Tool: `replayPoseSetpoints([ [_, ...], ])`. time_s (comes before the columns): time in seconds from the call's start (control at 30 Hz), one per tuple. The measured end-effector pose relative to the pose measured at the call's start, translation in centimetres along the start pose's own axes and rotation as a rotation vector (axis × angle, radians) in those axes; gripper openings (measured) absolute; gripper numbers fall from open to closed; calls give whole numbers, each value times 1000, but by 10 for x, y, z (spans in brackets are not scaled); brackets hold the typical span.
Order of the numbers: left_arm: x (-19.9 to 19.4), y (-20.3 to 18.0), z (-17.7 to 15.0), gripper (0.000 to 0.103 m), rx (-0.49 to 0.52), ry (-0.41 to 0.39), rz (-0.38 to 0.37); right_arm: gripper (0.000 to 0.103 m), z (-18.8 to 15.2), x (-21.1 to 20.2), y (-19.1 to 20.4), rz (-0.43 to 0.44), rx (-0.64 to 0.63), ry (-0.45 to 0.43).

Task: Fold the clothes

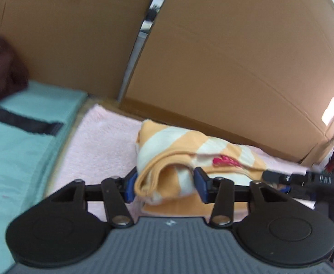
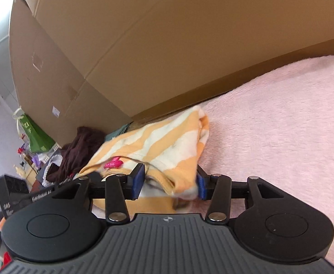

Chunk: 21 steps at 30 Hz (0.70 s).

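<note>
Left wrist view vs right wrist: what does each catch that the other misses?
Only the left wrist view: a wide teal cloth with a dark strap, and the gap between the two cardboard boxes.

Only the right wrist view: a green bag and floor clutter at far left.

Both: the orange-and-white striped garment with its pink tag on the pink fuzzy cover, fabric between each gripper's blue pads, a dark maroon garment, cardboard behind.

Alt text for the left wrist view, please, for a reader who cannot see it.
A folded orange-and-white striped garment lies on a pink fleece cover, its near fold between the blue pads of the left gripper. The right gripper reaches in from the right; a teal cloth lies to the left, cardboard boxes behind.
</note>
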<state>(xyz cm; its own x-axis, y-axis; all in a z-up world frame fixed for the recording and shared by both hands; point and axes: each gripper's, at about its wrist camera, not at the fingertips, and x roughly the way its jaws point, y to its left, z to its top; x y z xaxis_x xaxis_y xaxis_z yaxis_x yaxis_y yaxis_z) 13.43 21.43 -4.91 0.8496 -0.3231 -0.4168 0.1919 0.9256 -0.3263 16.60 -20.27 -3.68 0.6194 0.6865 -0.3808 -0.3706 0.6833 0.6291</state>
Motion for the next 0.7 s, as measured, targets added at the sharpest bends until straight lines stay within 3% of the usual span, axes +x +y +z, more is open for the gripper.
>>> replayPoseSetpoints([
  [0.1, -40, -4, -3, 52, 53, -97, 28, 47, 0, -24, -8, -28, 21, -125],
  [0.2, -40, 15, 1, 45, -21, -106, 150, 39, 2, -31, -16, -117, 19, -195],
  [0.23, -30, 25, 0, 37, -71, -72, 184, 34, 3, -29, -17, -143, 11, -192],
  [0.27, -20, 33, -3, 20, -121, -34, 196, 31, 3, -24, -17, -154, 7, -172],
  [0.33, 0, 49, -14, 0, -230, 31, 164, 31, 3, -21, -13, -140, -12, -154],
  [0.37, -3, 50, -13, 1, -247, 1, 151, 31, 3, -18, -12, -141, -14, -145],
  [0.57, 27, 46, 0, 0, -200, 38, 190, 31, 4, -9, -24, -183, 85, -99],
  [0.7, 50, 55, 13, 0, -197, 45, 160, 30, 5, -6, -16, -213, 39, -94],
])
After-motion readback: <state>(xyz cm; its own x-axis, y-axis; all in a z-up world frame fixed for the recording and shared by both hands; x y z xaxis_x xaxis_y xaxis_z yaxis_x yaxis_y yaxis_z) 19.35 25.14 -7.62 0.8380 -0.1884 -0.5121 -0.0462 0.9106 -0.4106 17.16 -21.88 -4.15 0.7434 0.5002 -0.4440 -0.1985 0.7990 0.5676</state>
